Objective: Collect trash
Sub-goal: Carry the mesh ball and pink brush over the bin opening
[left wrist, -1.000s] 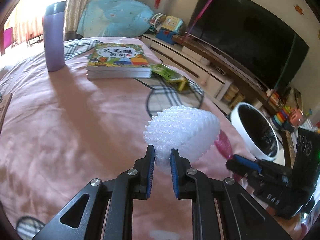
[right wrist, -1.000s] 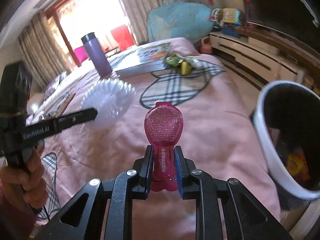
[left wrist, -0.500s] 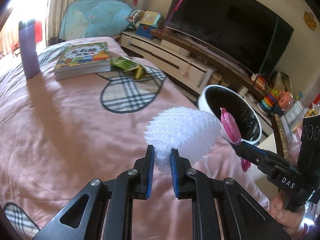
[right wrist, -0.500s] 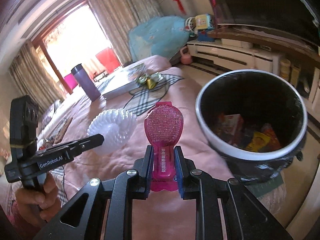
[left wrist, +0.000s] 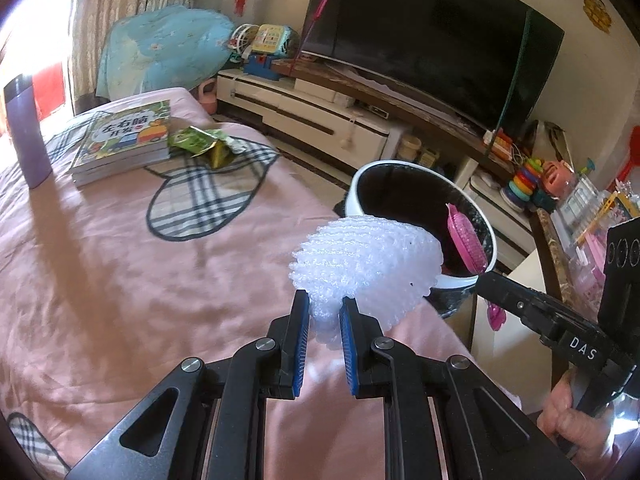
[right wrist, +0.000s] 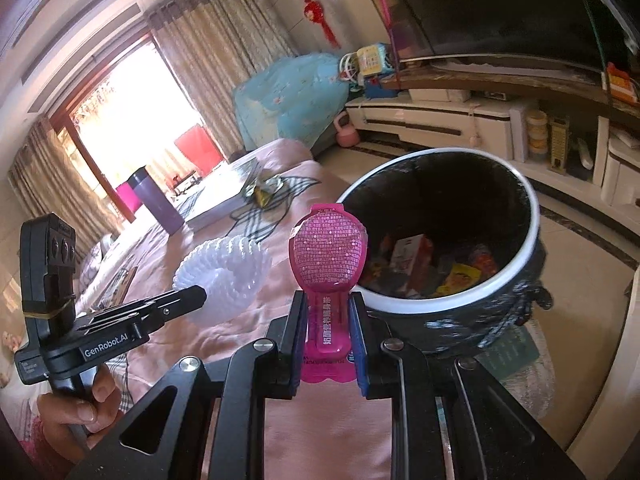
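While "GenRobot.AI" left gripper [right wrist: 200,294] pinches foam net [left wrist: 366,258], right gripper [right wrist: 328,334] clamps pink wrapper [right wrist: 329,252] (Chinese print) — "DAS".

- Strong daylight pours through the tall curtained window [right wrist: 132,120], blown out to pure white glare in the right wrist view.
- The pink bedspread [left wrist: 120,272] carries a long soft shadow from the purple cylindrical tumbler [left wrist: 26,132].
- The white-rimmed black trash bin [right wrist: 532,216] has a dark interior.
- Fisheye bending curves the black television screen [left wrist: 432,40]; corners vignette to black.
- Focus is mostly sharp, softening toward the edges.
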Demonstrator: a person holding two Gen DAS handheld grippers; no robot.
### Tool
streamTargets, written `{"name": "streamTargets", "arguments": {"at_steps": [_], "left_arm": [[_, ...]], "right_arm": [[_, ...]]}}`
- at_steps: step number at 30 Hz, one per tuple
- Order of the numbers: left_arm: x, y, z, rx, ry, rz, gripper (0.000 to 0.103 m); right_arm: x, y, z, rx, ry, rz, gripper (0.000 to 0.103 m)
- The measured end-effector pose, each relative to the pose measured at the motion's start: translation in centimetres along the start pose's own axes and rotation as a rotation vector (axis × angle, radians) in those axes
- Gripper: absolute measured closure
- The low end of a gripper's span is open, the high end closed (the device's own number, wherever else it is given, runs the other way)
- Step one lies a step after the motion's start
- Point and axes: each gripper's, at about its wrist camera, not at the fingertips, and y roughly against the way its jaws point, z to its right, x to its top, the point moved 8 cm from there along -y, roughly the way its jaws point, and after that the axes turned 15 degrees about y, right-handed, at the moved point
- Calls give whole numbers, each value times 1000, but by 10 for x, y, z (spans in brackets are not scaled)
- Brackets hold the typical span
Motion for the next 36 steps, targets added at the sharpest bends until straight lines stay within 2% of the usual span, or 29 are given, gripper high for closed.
{"name": "streamTargets", "arguments": {"at_steps": [16,36], "left_arm": [[9,-15,43,-15,-67,3,89],[31,-47,67,-4,-101,-1,89]], "right_arm": [[8,23,35,-49,-48,45,83],[29,12,61,-71,-56,56,83]]}}
